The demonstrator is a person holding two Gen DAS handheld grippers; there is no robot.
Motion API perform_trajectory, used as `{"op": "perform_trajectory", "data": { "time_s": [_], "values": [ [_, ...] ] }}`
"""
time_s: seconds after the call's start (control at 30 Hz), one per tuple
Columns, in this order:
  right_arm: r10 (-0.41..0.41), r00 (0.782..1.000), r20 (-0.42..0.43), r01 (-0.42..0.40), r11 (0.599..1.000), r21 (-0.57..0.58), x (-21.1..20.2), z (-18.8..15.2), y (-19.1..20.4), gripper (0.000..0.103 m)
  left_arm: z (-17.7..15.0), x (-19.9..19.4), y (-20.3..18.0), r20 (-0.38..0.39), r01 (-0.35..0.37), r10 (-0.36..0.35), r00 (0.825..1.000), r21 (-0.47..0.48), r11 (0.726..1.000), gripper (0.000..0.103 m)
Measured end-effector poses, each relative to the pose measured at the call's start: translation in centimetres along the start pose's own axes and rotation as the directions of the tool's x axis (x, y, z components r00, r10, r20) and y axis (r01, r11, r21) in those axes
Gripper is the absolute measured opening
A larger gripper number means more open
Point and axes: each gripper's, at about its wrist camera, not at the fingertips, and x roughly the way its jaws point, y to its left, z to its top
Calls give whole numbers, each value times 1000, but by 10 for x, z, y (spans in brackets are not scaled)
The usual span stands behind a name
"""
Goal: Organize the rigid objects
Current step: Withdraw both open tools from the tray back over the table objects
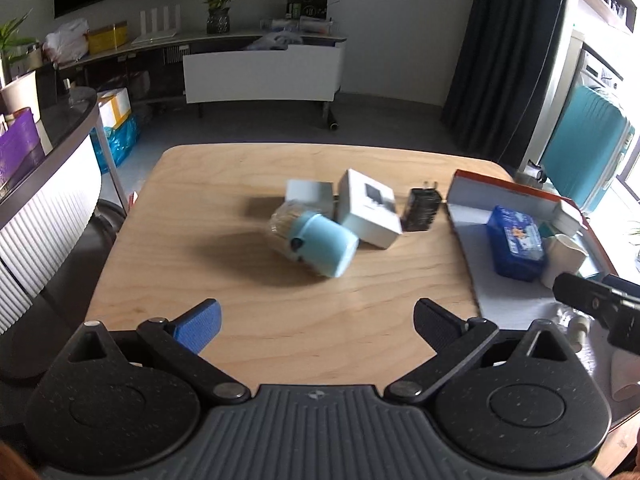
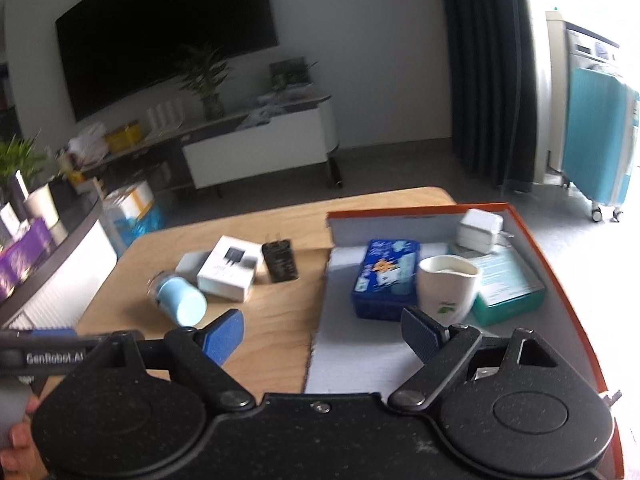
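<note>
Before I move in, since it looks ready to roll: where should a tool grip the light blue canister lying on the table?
Probably across the blue canister's round body at mid-length, coming down from above with the fingers on its two curved flanks. It lies on its side, and the white box crowds its far side, leaving little room there.

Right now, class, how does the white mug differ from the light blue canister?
The white mug stands upright inside the orange-rimmed box; the light blue canister lies on its side on the wooden table. The mug is open-topped; the canister's end is closed. Both are round.
</note>
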Motion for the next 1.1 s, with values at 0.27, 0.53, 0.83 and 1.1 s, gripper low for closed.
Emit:
{"op": "perform_trajectory", "data": {
  "time_s": [0.27,0.53,0.83,1.1],
  "values": [
    [49,999,-19,-50,998,-34,8,0,13,101,5,20,16,-19,23,-23,1000,-10,1000,103],
    [89,994,-60,-94,992,-89,26,1,31,101,14,35,15,-16,42,-41,999,48,998,103],
    [103,993,-64,-110,988,-109,38,6,37,101,24,65,22,-33,65,-64,997,42,997,103],
    [104,991,-81,-111,989,-97,51,10,32,101,29,92,19,-30,66,-62,998,192,979,103]
  ]
}}
